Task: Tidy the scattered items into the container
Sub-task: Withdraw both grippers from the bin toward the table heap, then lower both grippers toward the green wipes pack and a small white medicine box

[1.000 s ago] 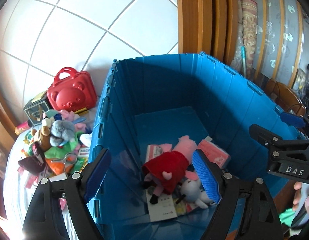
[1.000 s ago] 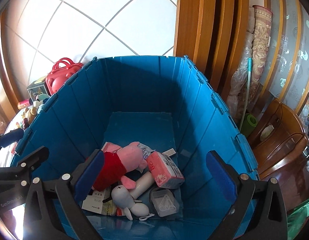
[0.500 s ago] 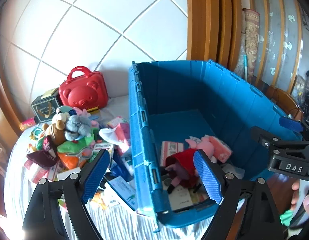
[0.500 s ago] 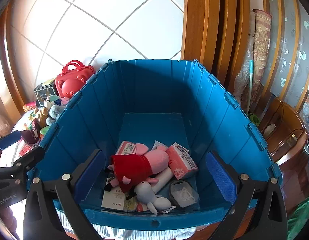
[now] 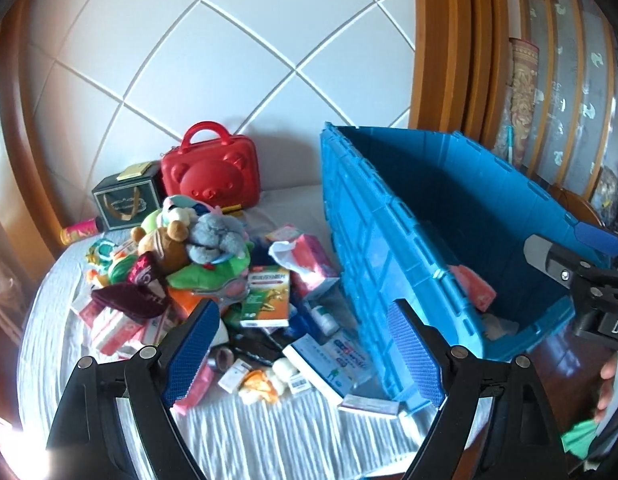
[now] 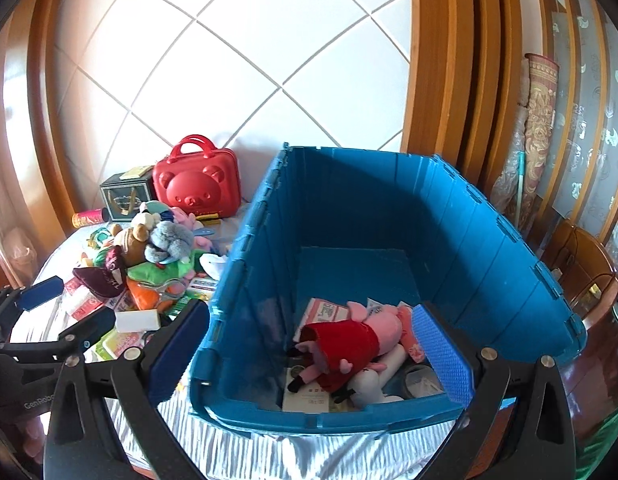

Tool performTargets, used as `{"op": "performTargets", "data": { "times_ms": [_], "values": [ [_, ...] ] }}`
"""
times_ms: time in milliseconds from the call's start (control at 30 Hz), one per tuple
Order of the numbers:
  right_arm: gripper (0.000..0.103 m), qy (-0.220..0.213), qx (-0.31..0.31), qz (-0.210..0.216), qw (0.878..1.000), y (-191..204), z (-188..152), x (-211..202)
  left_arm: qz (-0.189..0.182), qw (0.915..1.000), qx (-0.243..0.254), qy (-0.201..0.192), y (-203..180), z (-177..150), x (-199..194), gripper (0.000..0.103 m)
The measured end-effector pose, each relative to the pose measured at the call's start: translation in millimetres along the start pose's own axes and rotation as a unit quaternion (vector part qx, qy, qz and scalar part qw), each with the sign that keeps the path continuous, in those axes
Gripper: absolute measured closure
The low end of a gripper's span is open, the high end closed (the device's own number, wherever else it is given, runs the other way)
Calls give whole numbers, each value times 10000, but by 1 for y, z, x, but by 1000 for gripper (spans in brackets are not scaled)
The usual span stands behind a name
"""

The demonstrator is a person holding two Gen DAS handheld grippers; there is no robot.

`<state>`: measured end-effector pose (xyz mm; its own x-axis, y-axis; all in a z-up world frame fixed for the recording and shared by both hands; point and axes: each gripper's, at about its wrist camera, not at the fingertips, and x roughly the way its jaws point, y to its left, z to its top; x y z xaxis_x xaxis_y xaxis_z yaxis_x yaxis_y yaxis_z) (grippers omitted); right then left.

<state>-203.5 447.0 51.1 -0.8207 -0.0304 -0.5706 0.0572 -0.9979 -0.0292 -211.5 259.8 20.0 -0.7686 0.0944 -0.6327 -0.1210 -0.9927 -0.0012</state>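
Swinging my left gripper point(image 5: 305, 344) away from the blue crate point(image 6: 461, 216), I brought it over the pile of toys and boxes point(image 5: 213, 264) left of the crate, jaws wide and empty, ready to pick. My right gripper point(image 6: 309, 356) hung wide and empty at the crate's near rim, above the pig plush point(image 6: 349, 340) lying inside.

R gripper point(image 6: 309, 354) open, empty | pig plush point(image 6: 349, 340) in blue bin point(image 6: 489, 240)

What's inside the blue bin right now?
The blue bin holds a pink pig plush in a red dress, a white plush, a pink packet and paper packets. Anything beneath them is covered.
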Motion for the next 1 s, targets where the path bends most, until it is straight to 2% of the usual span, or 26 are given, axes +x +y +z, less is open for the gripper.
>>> {"op": "performTargets", "data": {
  "times_ms": [233, 467, 633, 833, 1000],
  "values": [
    [0, 14, -321, 524, 9981, 80, -6, 7, 431, 9985, -189, 276, 82, -34, 6, 16],
    [0, 147, -415, 1080, 9932, 142, -33, 27, 846, 9928, -454, 720, 160, -86, 23, 16],
    [0, 710, -494, 1294, 9878, 175, -63, 65, 1033, 9866, -670, 1074, 196, -121, 44, 16],
    [0, 1631, -637, 1490, 9732, 202, -104, 136, 1126, 9762, -984, 1572, 221, -155, 81, 16],
    [0, 2207, -635, 1645, 9593, 213, -126, 191, 1136, 9678, -1064, 1976, 222, -169, 118, 16]
  ]
}}
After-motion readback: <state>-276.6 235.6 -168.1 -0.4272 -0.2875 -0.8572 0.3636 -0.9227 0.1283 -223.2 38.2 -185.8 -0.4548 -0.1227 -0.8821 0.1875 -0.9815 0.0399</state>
